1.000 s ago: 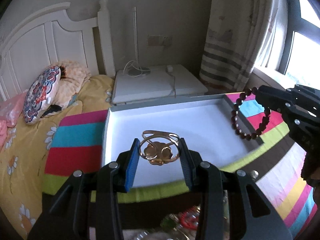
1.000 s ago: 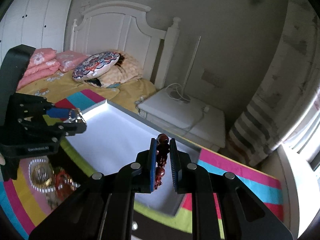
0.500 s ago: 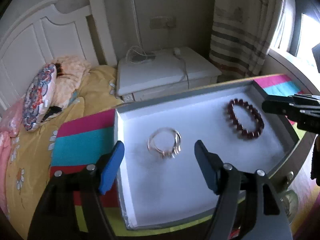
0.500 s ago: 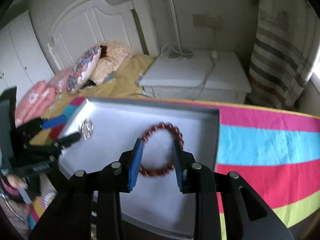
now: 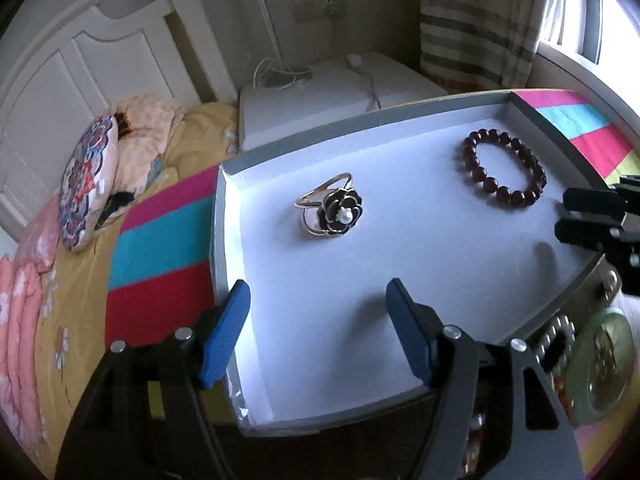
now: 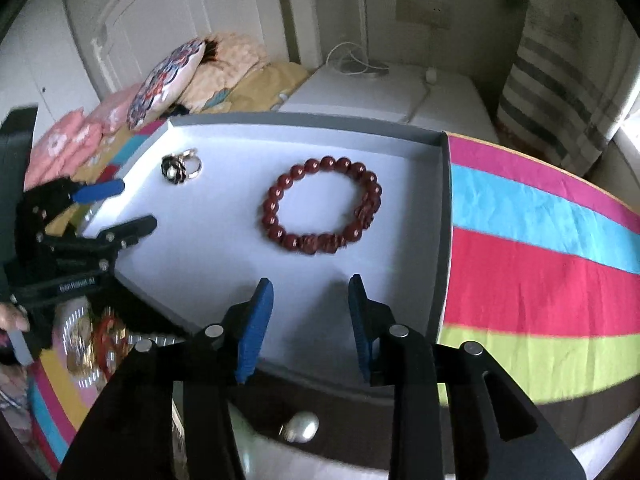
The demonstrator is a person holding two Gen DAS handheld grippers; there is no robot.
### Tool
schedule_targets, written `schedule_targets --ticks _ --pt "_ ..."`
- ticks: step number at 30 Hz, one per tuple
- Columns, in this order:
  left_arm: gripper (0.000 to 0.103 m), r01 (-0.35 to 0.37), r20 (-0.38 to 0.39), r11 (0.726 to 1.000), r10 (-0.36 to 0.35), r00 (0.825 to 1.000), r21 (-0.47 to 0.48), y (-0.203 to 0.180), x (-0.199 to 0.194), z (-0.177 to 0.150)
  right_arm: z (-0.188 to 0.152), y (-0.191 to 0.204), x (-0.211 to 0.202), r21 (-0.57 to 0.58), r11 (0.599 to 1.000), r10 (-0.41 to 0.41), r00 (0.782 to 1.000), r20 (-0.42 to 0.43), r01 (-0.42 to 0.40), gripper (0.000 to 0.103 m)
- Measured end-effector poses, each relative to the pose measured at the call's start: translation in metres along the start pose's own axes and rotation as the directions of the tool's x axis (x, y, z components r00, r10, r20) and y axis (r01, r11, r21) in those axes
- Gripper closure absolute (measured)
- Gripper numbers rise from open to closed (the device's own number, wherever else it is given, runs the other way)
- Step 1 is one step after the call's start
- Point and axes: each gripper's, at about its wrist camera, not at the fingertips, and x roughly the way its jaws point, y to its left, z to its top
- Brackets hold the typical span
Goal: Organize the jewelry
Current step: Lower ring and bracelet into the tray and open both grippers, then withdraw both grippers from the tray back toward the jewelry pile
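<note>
A grey tray with a white floor lies on a striped cloth. A gold bangle with a black flower lies in its far left part. A dark red bead bracelet lies in its right part. My left gripper is open and empty, above the tray's near edge, behind the bangle. My right gripper is open and empty, just short of the bead bracelet. Each gripper shows in the other's view: the right gripper, the left gripper.
A pile of other jewelry lies in front of the tray. The striped cloth spreads to the right. A bed with pillows and a white nightstand stand behind.
Both grippers let go of their pieces, which now lie in the tray. Both grippers opened and drew back toward the tray's near edge.
</note>
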Motion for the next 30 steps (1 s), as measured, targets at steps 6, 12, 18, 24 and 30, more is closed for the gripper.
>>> schedule_targets --ticks 6,12,18,24,30 --pt "0.034 -0.014 0.016 0.999 0.015 1.0 -0.047 -0.006 -0.034 -0.046 -0.036 0.013 -0.026 -0.017 1.0 0.025 1.0 0.003 -0.025 0.076" --pt "0.034 -0.014 0.064 0.995 0.02 0.998 -0.097 -0.026 -0.074 -0.096 -0.077 0.016 -0.055 -0.022 1.0 0.013 0.999 0.043 -0.012 0.076" --pt "0.034 -0.021 0.096 0.992 0.033 0.995 -0.122 -0.052 -0.11 -0.138 -0.119 0.017 -0.084 -0.017 1.0 0.003 0.998 0.068 -0.002 0.076" --pt "0.034 -0.014 0.11 0.993 0.027 0.994 -0.114 -0.065 -0.133 -0.169 -0.156 0.026 -0.109 -0.017 1.0 -0.004 0.997 0.074 0.005 0.075" --pt "0.03 -0.004 0.119 0.998 0.012 0.993 -0.064 -0.078 -0.148 -0.188 -0.188 0.035 -0.129 -0.007 1.0 -0.012 0.997 0.081 0.013 0.074"
